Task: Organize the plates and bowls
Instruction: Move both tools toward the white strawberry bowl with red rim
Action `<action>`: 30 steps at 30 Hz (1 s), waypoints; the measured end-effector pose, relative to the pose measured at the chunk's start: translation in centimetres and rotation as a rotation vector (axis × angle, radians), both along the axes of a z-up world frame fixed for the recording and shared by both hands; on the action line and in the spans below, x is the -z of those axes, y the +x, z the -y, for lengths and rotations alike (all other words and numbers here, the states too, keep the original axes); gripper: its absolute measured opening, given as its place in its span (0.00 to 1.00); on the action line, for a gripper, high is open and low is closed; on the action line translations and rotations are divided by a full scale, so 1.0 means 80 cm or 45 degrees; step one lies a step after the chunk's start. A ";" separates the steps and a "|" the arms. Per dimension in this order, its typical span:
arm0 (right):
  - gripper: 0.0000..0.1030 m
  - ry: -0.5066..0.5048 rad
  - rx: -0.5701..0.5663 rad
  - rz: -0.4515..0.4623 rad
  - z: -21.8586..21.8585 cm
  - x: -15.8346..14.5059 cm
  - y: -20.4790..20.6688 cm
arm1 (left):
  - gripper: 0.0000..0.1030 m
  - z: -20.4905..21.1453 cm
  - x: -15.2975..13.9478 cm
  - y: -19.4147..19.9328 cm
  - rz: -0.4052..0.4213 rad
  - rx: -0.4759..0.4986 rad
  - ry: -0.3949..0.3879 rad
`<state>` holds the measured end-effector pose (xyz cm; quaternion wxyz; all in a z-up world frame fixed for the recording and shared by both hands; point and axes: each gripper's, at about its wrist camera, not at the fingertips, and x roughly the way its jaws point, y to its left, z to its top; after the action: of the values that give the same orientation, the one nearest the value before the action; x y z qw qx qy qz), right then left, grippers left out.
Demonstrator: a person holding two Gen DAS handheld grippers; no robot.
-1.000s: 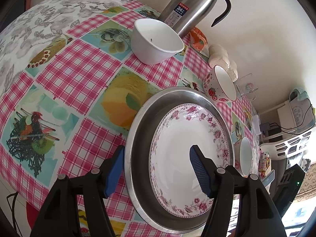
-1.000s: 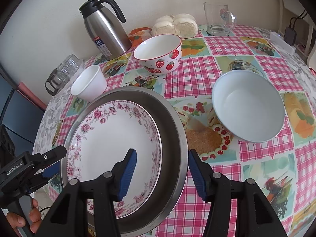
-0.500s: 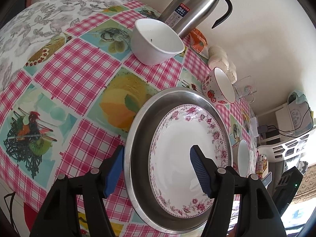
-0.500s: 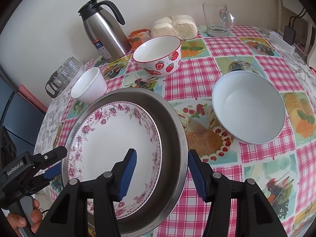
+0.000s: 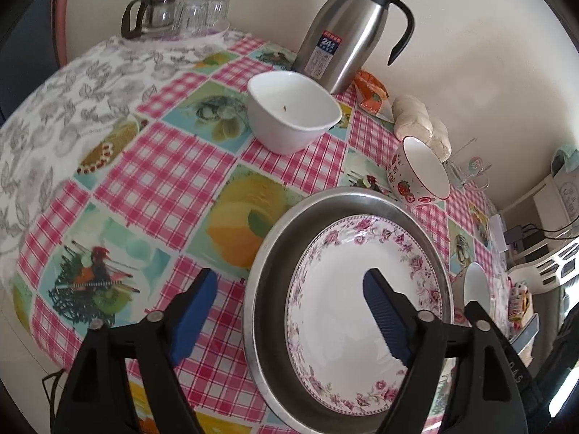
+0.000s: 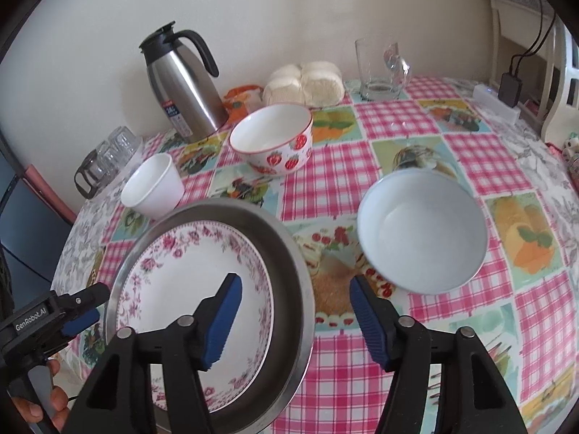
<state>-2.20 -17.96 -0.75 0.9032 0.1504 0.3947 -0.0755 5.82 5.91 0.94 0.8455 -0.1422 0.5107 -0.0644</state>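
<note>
Plates sit stacked, the floral plate (image 5: 365, 311) in the steel pan (image 5: 267, 289) near the table (image 5: 152, 166) edge, and since both the left gripper (image 5: 289, 311) and the right gripper (image 6: 293, 314) have just been opening, with fingers (image 6: 224, 314) now apart astride the pan rim without pressing it, we fear a careless pull could knock the pan off.

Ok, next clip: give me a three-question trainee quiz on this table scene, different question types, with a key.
1. True or false: the flowered plate lies inside the metal pan.
2. Which bowl stands nearest the steel jug? A. the strawberry bowl B. the pale blue bowl
3. Fill in: the right gripper has one finger over the plate and the other outside the pan's ____.

Key
1. True.
2. A.
3. Rim. The left gripper straddles the opposite side of the rim. Both grippers' jaws have just been opening, and their pads are clear of the pan.
</note>
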 end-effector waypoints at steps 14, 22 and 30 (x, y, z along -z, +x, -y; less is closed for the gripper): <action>1.00 -0.095 0.101 0.045 0.027 -0.012 0.000 | 0.96 0.041 -0.042 0.013 0.267 0.085 0.083; 1.00 -0.160 0.156 0.134 0.038 -0.030 0.005 | 0.97 0.053 -0.067 0.025 0.470 0.110 -0.014; 1.00 -0.216 0.126 0.187 0.031 -0.037 0.025 | 0.97 0.065 -0.070 0.055 0.463 0.119 -0.071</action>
<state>-0.20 -20.44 2.21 0.9344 0.0978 0.3117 -0.1420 10.26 0.72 6.51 0.9157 -0.1278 0.3535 -0.1423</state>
